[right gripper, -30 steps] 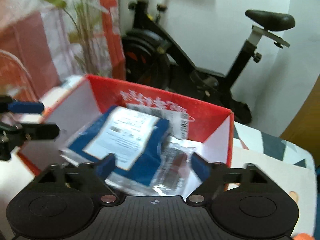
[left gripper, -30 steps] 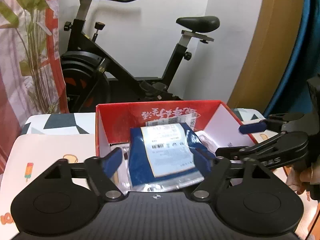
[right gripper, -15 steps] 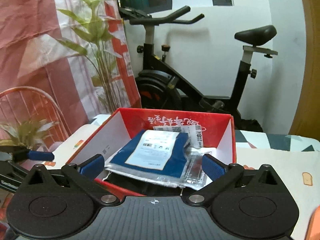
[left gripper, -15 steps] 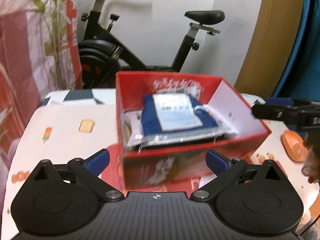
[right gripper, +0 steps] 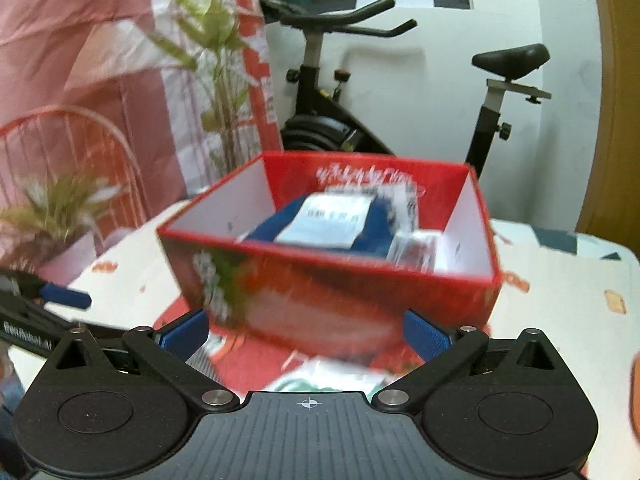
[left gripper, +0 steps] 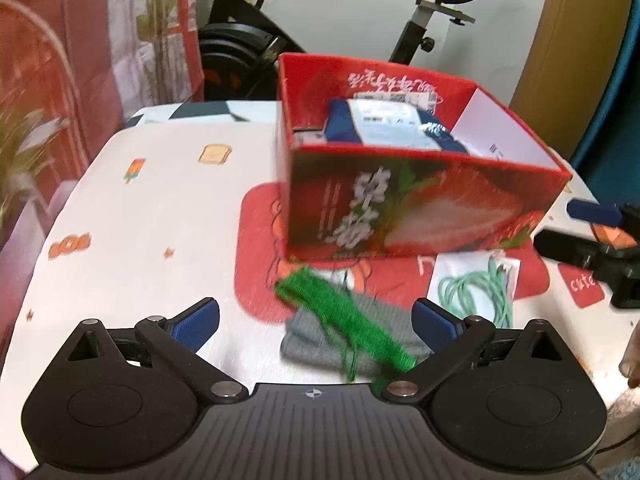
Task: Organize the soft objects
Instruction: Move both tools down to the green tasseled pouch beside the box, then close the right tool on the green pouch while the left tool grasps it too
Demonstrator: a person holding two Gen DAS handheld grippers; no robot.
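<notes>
A red strawberry-print box (left gripper: 420, 208) (right gripper: 332, 280) stands on the table. A blue plastic-wrapped packet (left gripper: 384, 128) (right gripper: 332, 224) with a white label lies inside it. In front of the box, a green knitted strip (left gripper: 344, 316) lies across a folded grey cloth (left gripper: 360, 344). My left gripper (left gripper: 316, 320) hangs open just above them, nothing between its fingers. My right gripper (right gripper: 304, 328) is open and empty in front of the box's near wall. It also shows at the right edge of the left wrist view (left gripper: 592, 216).
A white packet with a coiled green cable (left gripper: 476, 292) (right gripper: 328, 376) lies right of the cloths on a red mat (left gripper: 256, 264). An exercise bike (right gripper: 344, 92) stands behind the table. A plant (right gripper: 216, 60) and a red wire chair (right gripper: 80, 152) are at the left.
Both grippers have drawn back out of the box and opened wider, leaving the blue packet inside. The left view has dropped, so the green strip and grey cloth now show.
</notes>
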